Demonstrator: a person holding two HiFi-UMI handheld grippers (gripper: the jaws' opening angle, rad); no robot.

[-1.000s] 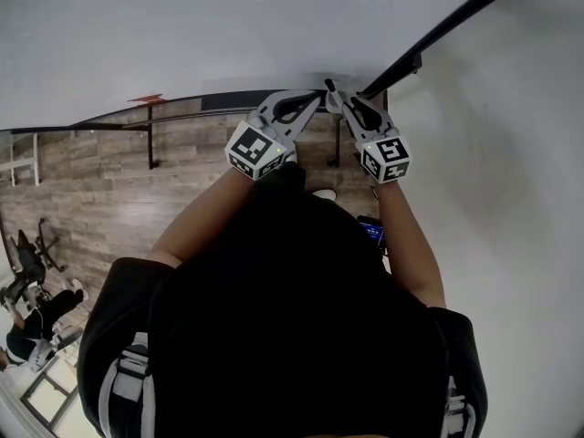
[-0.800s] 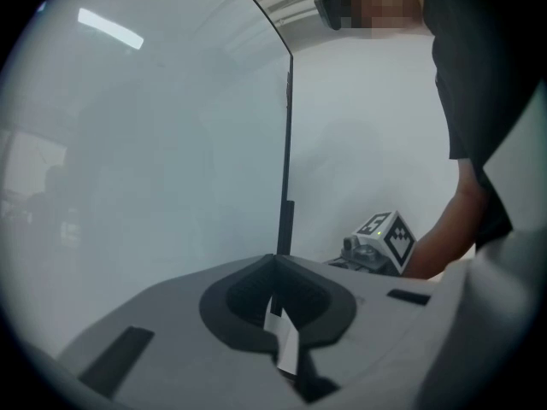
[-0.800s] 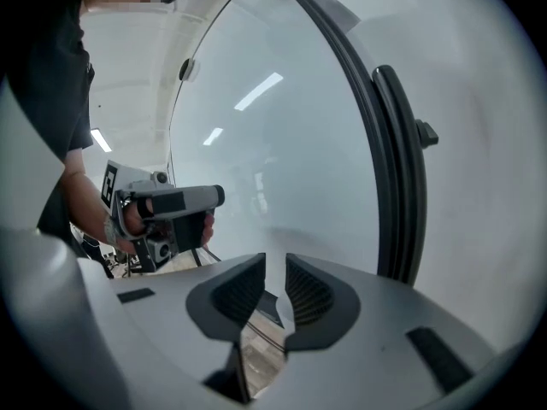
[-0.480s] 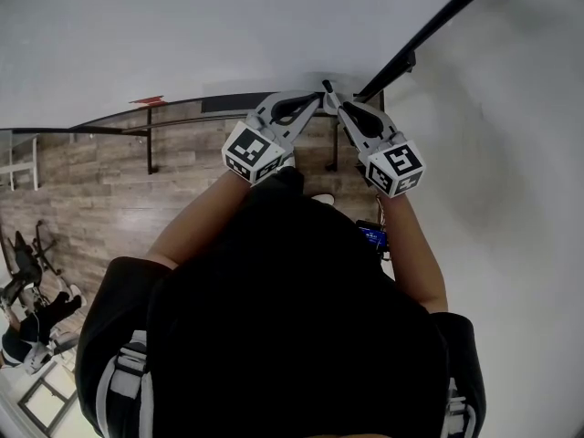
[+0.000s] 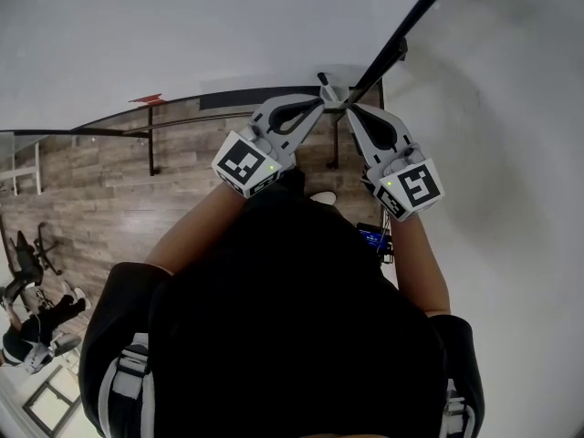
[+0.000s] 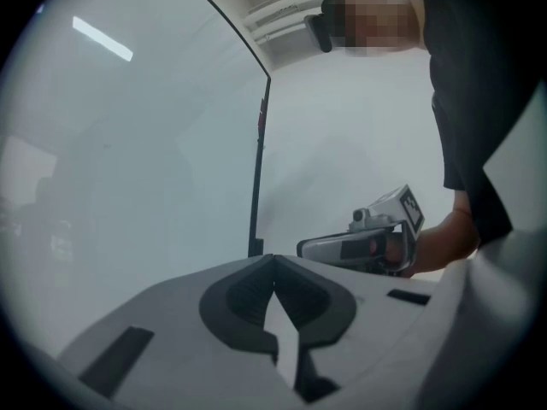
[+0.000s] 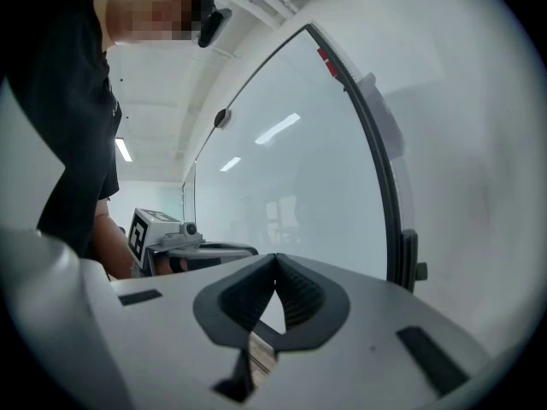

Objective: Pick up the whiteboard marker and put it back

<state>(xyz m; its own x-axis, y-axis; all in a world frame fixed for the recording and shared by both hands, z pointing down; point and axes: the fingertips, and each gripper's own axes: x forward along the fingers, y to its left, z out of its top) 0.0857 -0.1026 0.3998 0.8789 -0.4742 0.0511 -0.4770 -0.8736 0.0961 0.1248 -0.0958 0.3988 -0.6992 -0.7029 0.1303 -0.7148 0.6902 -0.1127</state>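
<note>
In the head view both grippers are raised side by side at the lower right corner of the whiteboard [image 5: 228,26]. My left gripper [image 5: 318,104] is shut, its tips meeting with nothing between them in the left gripper view [image 6: 273,260]. My right gripper [image 5: 348,110] is shut too, and its own view [image 7: 275,257] shows an empty gap behind the tips. A small dark stub [image 5: 321,78] pokes up just above the two tips; I cannot tell whether it is the marker. No marker shows clearly in any view.
The board's black frame [image 5: 402,36] runs diagonally up to the right, with a white wall [image 5: 511,153] beyond it. Below lie a wooden floor [image 5: 109,199] and black stand legs [image 5: 151,146]. A person sits at the far lower left [image 5: 32,331].
Both marker cubes have slid lower and wider apart in the head view, while the tips stay close together at the board's corner. Both jaws remain shut.
</note>
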